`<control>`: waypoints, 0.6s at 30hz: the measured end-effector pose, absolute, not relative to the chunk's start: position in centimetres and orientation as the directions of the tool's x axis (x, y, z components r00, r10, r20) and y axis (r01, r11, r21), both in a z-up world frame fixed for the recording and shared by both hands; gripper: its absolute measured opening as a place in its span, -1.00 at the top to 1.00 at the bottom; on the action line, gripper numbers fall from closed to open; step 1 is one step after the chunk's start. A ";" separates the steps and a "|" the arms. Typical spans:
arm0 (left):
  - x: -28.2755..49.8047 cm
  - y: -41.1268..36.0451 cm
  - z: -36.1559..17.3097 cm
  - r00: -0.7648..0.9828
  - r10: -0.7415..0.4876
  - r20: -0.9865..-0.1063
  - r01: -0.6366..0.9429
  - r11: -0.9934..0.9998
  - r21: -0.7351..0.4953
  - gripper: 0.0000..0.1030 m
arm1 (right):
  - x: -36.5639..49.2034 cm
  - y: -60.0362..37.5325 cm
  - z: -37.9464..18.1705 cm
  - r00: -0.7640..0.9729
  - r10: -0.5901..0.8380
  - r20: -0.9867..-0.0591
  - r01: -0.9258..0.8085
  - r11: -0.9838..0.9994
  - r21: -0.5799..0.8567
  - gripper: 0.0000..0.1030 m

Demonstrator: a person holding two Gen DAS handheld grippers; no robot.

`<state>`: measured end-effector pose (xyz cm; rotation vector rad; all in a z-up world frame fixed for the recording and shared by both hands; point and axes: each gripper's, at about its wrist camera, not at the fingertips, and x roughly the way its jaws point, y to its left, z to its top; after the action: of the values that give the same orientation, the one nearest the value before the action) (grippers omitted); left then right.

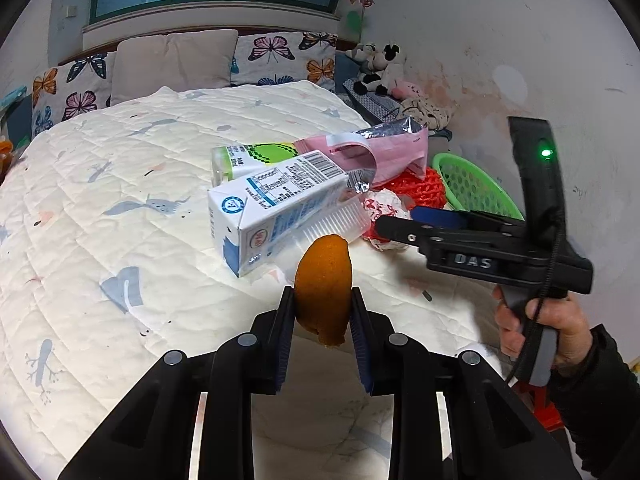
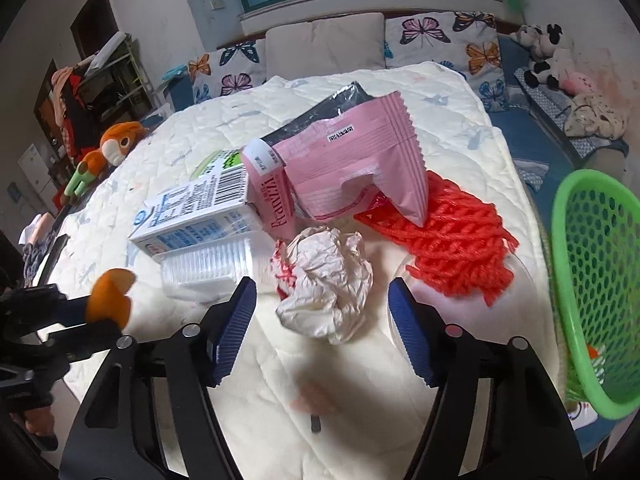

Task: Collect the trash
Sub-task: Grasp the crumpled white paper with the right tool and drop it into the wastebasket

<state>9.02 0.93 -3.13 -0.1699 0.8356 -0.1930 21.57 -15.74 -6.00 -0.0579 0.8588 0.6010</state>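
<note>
Green basket [image 2: 592,280] cut off by right edge in right wrist view & its contents blurred, clear plastic tray [image 1: 336,224] partly hidden behind orange peel [image 1: 324,288] in left wrist view, small dark item [image 2: 316,424] on the quilt [image 2: 260,380] too blurry to ID.

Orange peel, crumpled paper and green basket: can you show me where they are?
orange peel [image 1: 324,280], left wrist view, middle of the peel between the jaws.
crumpled paper [image 2: 326,280], right wrist view, middle of the white wad.
green basket [image 2: 560,236], right wrist view, its near rim.
</note>
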 end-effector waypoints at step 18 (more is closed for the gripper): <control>10.0 -0.9 -2.1 0.652 -0.276 -0.706 0.151 0.960 -0.236 0.48 | 18.2 -18.8 -4.3 0.513 0.506 -0.693 -0.526 0.824 0.212 0.08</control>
<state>9.95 -0.85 -2.06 -0.1616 0.8260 -0.2434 18.15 -18.81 -4.31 -0.0262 0.8242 0.6205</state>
